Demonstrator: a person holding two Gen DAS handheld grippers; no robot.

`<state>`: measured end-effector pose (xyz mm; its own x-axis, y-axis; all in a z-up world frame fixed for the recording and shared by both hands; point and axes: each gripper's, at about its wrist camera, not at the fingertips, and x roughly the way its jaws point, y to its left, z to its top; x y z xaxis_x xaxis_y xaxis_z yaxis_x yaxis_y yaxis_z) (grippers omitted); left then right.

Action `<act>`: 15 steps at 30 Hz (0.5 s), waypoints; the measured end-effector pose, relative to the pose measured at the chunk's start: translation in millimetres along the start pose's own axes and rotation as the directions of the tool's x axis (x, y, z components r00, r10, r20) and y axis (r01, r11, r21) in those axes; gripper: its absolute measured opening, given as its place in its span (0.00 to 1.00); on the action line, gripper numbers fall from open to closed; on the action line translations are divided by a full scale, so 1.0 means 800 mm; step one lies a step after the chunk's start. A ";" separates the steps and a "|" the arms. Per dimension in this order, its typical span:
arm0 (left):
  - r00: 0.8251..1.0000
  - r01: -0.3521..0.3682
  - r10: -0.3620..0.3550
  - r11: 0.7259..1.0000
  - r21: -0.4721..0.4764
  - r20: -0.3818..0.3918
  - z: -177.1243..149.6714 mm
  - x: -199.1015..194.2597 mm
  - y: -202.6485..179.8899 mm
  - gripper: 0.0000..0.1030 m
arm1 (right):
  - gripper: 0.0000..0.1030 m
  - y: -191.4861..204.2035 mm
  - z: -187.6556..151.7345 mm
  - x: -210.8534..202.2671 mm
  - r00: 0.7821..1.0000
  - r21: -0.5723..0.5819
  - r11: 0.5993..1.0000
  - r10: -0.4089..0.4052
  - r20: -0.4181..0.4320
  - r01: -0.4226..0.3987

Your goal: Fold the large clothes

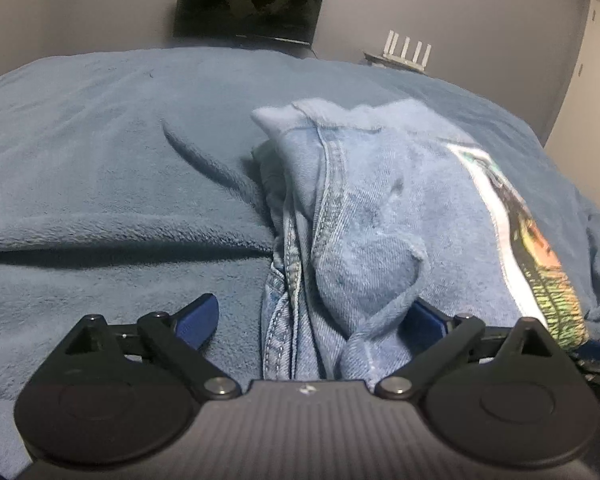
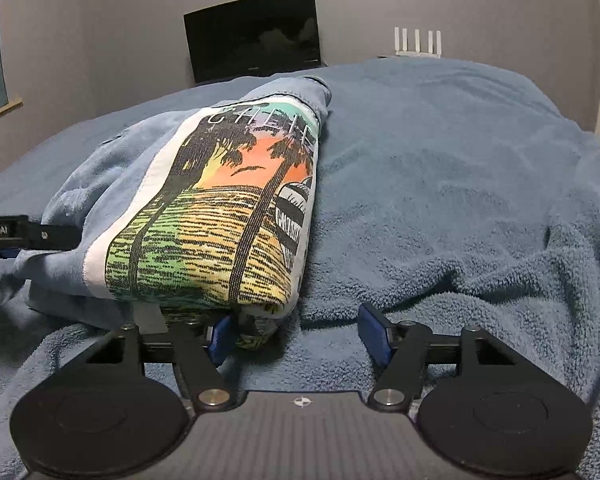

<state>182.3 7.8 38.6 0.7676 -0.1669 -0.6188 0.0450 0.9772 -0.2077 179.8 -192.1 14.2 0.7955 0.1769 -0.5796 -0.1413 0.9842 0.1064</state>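
Note:
A light blue sweatshirt (image 1: 372, 208) with a colourful palm-tree print (image 2: 236, 208) lies folded into a thick bundle on the blue blanket (image 1: 100, 168). My left gripper (image 1: 312, 320) is open, its blue pads either side of the bundle's near left end; the right pad is partly hidden under a fabric fold. My right gripper (image 2: 300, 336) is open at the bundle's near right corner, with its left pad against the folded edge and its right pad over bare blanket. The left gripper's body shows at the left edge of the right wrist view (image 2: 16, 236).
The blanket (image 2: 460, 200) covers the whole bed, with wrinkles and ridges near both grippers. A dark monitor (image 2: 252, 36) and a white router (image 2: 418, 42) stand against the grey wall beyond the bed. A door (image 1: 588, 92) is at the far right.

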 end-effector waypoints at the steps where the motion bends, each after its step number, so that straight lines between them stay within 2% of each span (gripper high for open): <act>1: 1.000 -0.004 0.004 1.000 -0.004 0.010 0.001 -0.009 0.000 0.97 | 0.64 -0.002 -0.001 -0.002 1.000 0.013 1.000 0.010 -0.003 -0.010; 5: 1.000 0.022 -0.022 1.000 0.001 0.018 -0.008 -0.059 0.004 0.97 | 0.70 -0.002 -0.005 -0.024 1.000 0.026 0.999 0.027 -0.013 -0.027; 7: 1.000 0.025 -0.025 1.000 0.011 -0.001 -0.020 -0.087 0.007 0.97 | 0.78 0.002 -0.006 -0.039 0.999 0.012 0.999 0.031 -0.005 -0.031; 12: 0.994 -0.005 0.008 0.999 0.032 -0.106 -0.070 -0.145 0.016 0.97 | 0.83 0.011 -0.017 -0.074 0.999 0.005 0.999 0.034 -0.025 -0.034; 15: 0.993 -0.037 0.037 0.999 0.007 -0.114 -0.102 -0.167 0.024 0.99 | 0.91 0.017 -0.030 -0.091 0.998 0.000 0.999 0.034 -0.060 -0.034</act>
<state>28.4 38.2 55.2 0.6905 -0.1442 -0.7088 0.0212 0.9835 -0.1795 106.1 -191.6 38.3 0.7534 0.2104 -0.6230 -0.1683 0.9776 0.1265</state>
